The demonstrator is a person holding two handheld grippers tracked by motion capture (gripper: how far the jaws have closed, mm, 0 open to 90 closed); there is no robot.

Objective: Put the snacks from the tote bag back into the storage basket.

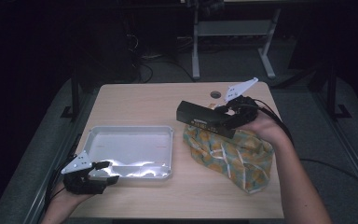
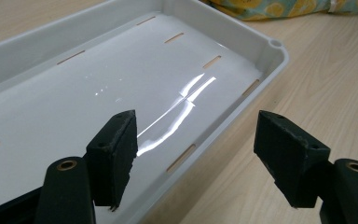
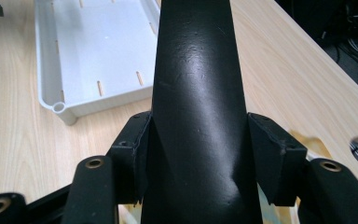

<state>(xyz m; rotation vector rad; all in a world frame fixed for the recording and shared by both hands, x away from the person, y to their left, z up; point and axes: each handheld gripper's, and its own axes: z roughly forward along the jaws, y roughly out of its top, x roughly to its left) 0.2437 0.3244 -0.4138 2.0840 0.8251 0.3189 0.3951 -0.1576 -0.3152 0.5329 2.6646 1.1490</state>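
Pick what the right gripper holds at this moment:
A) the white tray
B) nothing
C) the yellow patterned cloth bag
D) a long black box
D: in the right gripper view both pads of the right gripper press the sides of the long black box, held above the yellow patterned cloth bag.
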